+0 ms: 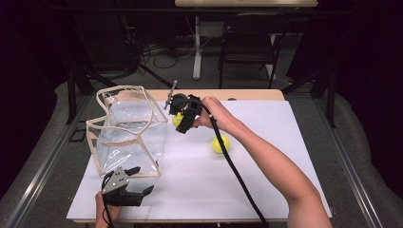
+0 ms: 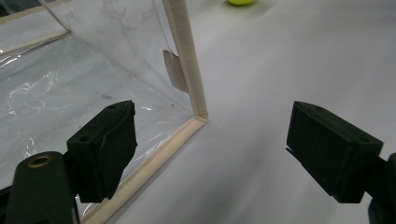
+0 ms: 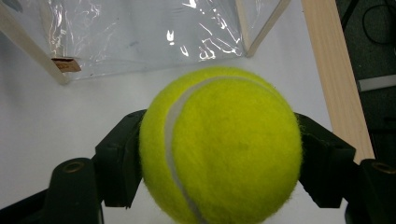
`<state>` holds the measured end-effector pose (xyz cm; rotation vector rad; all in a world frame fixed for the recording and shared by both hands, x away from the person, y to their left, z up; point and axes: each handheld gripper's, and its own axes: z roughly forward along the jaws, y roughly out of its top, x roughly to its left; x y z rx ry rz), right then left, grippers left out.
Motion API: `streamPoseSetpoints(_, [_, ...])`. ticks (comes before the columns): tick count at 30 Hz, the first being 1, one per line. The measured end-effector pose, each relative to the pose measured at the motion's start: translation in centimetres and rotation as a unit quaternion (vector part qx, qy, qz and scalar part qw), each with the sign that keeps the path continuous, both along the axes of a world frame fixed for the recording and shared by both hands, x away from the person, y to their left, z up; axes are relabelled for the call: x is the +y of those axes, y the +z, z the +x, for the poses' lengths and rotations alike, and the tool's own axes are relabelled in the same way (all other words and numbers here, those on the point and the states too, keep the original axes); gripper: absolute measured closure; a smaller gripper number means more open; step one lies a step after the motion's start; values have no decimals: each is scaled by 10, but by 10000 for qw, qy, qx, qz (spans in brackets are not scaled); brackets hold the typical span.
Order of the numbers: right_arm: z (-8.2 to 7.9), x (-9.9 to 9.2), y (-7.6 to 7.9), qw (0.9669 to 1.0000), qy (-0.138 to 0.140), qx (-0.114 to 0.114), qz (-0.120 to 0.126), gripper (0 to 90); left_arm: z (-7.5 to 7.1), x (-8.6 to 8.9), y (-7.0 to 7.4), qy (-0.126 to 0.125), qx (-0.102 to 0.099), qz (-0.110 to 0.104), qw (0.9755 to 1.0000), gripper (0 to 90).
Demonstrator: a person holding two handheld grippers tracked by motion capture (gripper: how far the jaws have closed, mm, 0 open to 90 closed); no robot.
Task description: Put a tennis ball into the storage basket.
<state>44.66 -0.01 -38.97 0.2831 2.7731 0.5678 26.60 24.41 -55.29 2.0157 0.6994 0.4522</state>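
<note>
My right gripper is shut on a yellow tennis ball, held above the white sheet just right of the clear plastic bag. Both black pads press on the ball's sides in the right gripper view, with the ball showing small under the gripper in the high view. A second tennis ball lies on the sheet to the right, also seen far off. My left gripper stands open near the front edge, at the bag's near bottom corner, with nothing between its jaws.
The bag has a beige-trimmed frame and stands open-topped on the left of the white sheet. The wooden table edge runs along the back. A dark chair and table legs stand beyond the table.
</note>
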Motion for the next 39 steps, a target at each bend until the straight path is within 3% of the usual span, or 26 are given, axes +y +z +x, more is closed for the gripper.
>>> streamPoseSetpoints(39, [5, 16, 31, 9998, 45, -149, 126, 264, -1, 0, 0, 3, -8, -25, 10000, 159])
